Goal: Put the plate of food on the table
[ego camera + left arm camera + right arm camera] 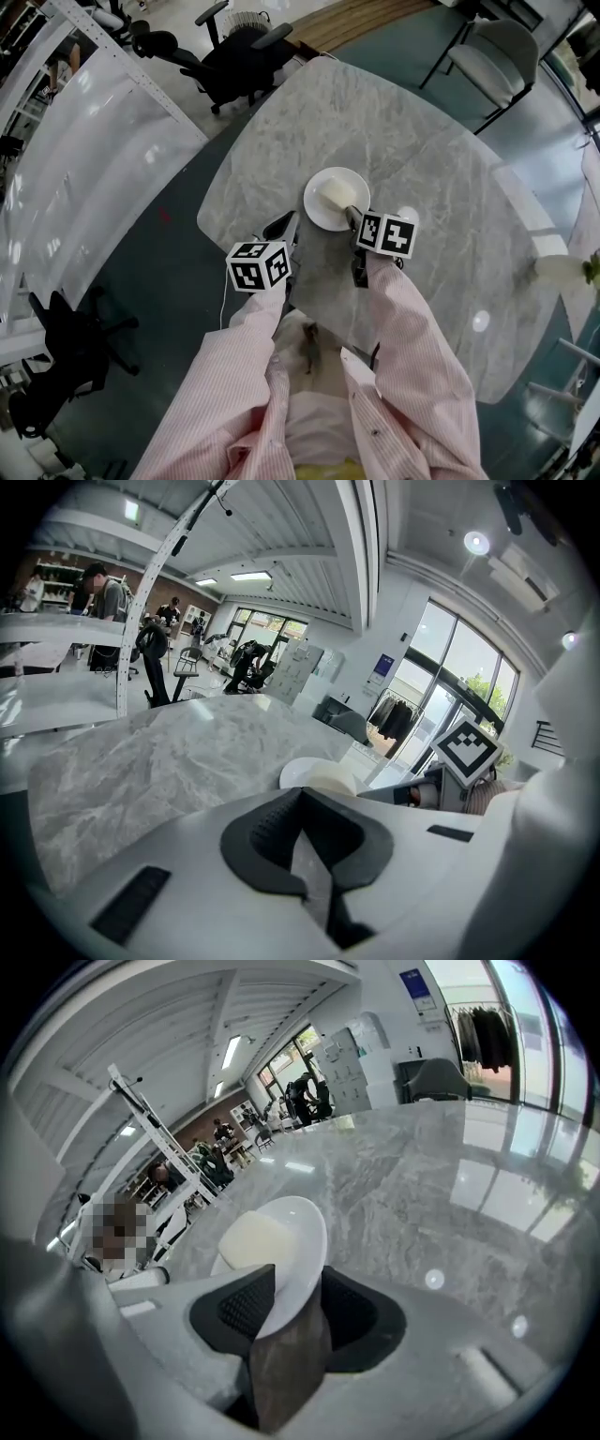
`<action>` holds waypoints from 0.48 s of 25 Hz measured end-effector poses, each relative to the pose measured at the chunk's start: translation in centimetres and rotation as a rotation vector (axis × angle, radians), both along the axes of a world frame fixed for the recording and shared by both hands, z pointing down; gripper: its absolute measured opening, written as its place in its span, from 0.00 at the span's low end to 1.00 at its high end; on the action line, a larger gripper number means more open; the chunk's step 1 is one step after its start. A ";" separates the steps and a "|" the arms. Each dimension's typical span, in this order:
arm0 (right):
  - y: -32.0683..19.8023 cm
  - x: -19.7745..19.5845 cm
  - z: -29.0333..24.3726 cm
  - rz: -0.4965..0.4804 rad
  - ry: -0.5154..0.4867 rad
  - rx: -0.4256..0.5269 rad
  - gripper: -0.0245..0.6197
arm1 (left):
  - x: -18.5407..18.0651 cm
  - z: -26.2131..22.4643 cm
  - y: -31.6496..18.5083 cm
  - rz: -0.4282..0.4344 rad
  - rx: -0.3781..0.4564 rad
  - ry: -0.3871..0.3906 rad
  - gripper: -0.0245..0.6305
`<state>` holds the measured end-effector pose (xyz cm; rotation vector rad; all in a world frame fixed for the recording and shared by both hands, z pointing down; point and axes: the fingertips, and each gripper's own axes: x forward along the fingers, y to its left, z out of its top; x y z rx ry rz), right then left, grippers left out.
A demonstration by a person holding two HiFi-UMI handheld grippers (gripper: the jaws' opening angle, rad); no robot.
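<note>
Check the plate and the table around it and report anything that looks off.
Nothing stands out. The white plate sits flat on the marble table, the pale food is whole on it, nothing spilled. The right tool has its jaws apart around the plate's rim.

The person wears a long-sleeved shirt (412, 375) in fine pink-and-white stripes, buttoned down the front. The left hand-held gripper (283, 227) and the right hand-held gripper (355, 218) have smooth pale grey shells with black ribbed pads (265, 829). Each carries a white cube (258, 265) printed with black square markers.
</note>
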<state>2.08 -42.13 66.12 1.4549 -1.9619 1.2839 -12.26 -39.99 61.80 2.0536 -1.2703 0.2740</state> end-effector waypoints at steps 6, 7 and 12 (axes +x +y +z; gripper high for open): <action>0.3 0.2 0.1 -0.033 0.097 0.018 0.31 | -0.1 0.1 0.1 -0.002 0.000 -0.003 0.03; 0.3 0.2 0.2 -0.034 0.100 0.020 0.32 | -0.1 0.1 0.1 -0.003 0.000 -0.003 0.03; 0.6 0.8 -0.2 -0.016 0.076 0.028 0.32 | 0.1 -0.2 0.3 0.001 0.008 -0.004 0.03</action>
